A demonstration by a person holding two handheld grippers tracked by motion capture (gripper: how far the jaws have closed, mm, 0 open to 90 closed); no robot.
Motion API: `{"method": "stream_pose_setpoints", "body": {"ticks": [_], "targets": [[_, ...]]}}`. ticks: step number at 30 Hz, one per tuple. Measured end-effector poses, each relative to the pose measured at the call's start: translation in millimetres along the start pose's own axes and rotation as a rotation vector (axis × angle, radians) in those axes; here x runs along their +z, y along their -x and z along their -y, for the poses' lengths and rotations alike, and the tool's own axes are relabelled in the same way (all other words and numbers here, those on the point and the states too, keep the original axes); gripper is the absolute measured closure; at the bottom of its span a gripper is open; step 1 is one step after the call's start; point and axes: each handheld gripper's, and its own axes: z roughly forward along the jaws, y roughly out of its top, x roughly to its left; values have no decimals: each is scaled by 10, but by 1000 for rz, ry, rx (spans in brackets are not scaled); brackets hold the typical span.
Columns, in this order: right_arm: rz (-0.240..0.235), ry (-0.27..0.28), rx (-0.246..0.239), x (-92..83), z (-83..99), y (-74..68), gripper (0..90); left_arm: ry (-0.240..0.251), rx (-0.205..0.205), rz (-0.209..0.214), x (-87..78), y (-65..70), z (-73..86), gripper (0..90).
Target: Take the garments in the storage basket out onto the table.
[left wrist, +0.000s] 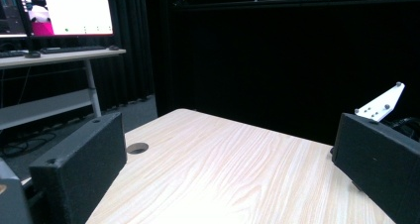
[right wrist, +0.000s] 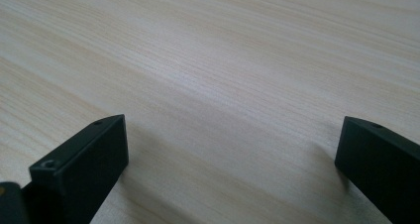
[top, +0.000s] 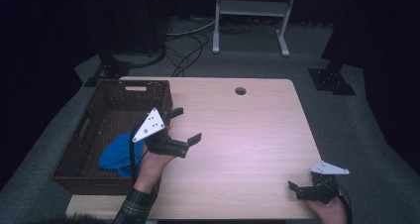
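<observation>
**Hovering empty beside the basket, with the cloth already inside**

Judging from how things lie, the main risk is a clumsy return toward the dark brown woven plastic basket (top: 111, 130): the left gripper (top: 184, 125) hangs just beside its right wall with jaws spread wide and nothing between them, so a sideways swing could knock the wall and shove the basket along the pale wood-grain table (top: 247, 135). Its trailing cable passes over the basket and could snag the rim or drag the cloth. The right gripper (top: 296, 188) sits low at the table's near right corner, jaws also apart and empty; pressing down there could scrape the surface.

The crumpled bright blue cloth (top: 116, 154) lies inside the basket, bunched against its near right side, soft and loosely folded, partly hidden by the person's left hand (top: 151, 167).
</observation>
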Motion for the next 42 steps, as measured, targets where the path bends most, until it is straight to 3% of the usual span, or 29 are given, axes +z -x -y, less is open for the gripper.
{"method": "stream_pose_setpoints", "body": {"ticks": [5,19,42], "targets": [[11,-2,-3,4,-1,-5,0,-11,-2,-11,-34,-51,-12,2],[23,-2,12,9,-6,-1,0,-5,-21,7,-62,-104,-18,2],[18,4,32,5,-8,21,0,1,-43,-57,-214,-244,-11,2]]}}
